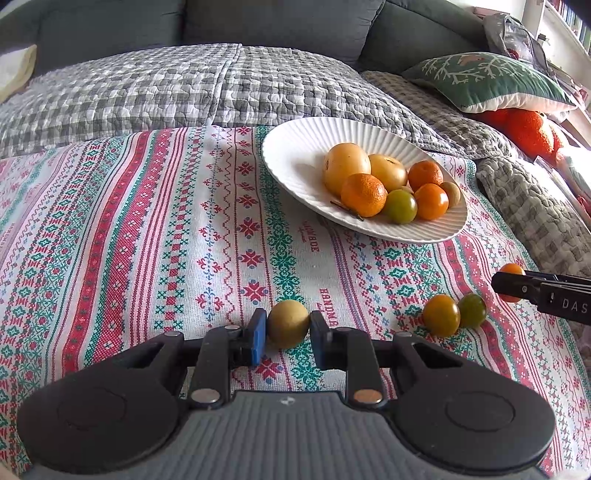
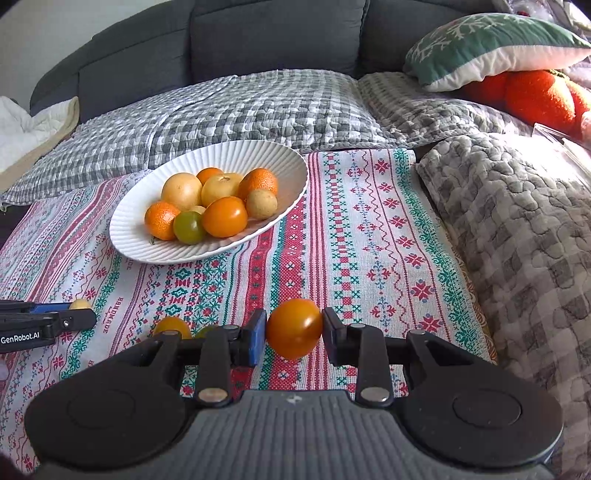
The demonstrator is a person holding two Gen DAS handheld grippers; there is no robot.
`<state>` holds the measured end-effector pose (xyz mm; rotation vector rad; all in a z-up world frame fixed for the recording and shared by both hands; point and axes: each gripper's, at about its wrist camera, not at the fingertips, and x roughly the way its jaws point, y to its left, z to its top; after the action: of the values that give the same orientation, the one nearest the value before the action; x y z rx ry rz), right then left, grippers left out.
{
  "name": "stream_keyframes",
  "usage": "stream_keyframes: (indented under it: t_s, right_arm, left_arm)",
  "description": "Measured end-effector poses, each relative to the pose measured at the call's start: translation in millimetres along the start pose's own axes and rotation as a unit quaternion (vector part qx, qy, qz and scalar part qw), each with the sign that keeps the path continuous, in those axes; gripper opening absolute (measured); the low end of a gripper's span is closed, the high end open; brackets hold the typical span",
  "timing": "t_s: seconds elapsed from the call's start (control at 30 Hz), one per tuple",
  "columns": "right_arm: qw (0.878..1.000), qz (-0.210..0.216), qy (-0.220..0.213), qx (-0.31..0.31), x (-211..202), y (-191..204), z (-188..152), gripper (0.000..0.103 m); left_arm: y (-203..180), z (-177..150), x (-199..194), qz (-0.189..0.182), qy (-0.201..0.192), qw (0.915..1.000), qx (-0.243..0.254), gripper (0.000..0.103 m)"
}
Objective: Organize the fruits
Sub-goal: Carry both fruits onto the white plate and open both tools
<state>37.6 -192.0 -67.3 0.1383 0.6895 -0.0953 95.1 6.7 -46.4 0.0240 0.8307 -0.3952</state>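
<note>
Left gripper (image 1: 288,328) clenched on a tan round fruit (image 1: 288,324) resting on the patterned cloth (image 1: 147,240). Right gripper (image 2: 294,328) clenched on an orange tomato (image 2: 294,328) at the cloth's near right. Between the two grippers, two loose tomatoes lie touching: one orange-yellow (image 1: 441,315), one green (image 1: 472,310). Far centre, a white ribbed plate (image 1: 295,155) carries seven visible fruits: two yellow, two mandarins, one orange tomato, one green tomato, one tan fruit. No object blocks the path from either gripper to the plate. Behind: checked quilt (image 1: 147,92), grey sofa (image 1: 258,26), green cushion (image 1: 484,79) at far right.
</note>
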Motion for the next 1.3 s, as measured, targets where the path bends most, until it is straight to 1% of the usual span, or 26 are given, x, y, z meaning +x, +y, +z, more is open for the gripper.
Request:
stream_keyframes:
  t_s: [0.27, 0.4, 0.53, 0.6, 0.77, 0.93, 1.17, 1.3]
  right_arm:
    - [0.999, 0.032, -0.021, 0.028, -12.7, 1.8, 11.9, 0.029]
    - [0.998, 0.046, -0.030, 0.034, -18.3, 5.1, 18.5, 0.029]
    - [0.998, 0.041, -0.039, 0.020, -22.4, 12.4, 25.1, 0.029]
    - [0.998, 0.042, -0.042, 0.023, -23.7, 14.3, 29.8, 0.029]
    - [0.998, 0.034, -0.052, 0.013, -20.9, 23.8, 37.0, 0.029]
    - [0.997, 0.035, -0.054, 0.043, -4.5, 26.1, 47.7, 0.029]
    - [0.995, 0.029, -0.068, 0.063, 20.9, 21.7, 81.6, 0.029]
    - [0.996, 0.027, -0.058, 0.061, 40.3, 16.4, 99.0, 0.029]
  left_arm:
    - [-6.6, 6.5, -15.8, -0.021, -0.021, 0.9995, -0.005, 0.017]
    - [-11.4, 13.8, -23.3, -0.027, -0.032, 0.9990, -0.017, 0.017]
    - [-18.4, 22.4, -26.5, -0.024, -0.041, 0.9988, -0.011, 0.017]
    - [-19.3, 29.3, -24.4, -0.021, -0.042, 0.9989, -0.006, 0.017]
    - [-10.2, 49.9, -14.9, -0.028, -0.042, 0.9982, -0.031, 0.017]
    - [-4.1, 71.6, 1.5, -0.035, -0.041, 0.9980, -0.032, 0.017]
    - [-2.5, 109.0, 33.7, -0.049, -0.037, 0.9976, -0.033, 0.017]
    - [-2.5, 122.8, 52.0, -0.056, -0.033, 0.9974, -0.030, 0.017]
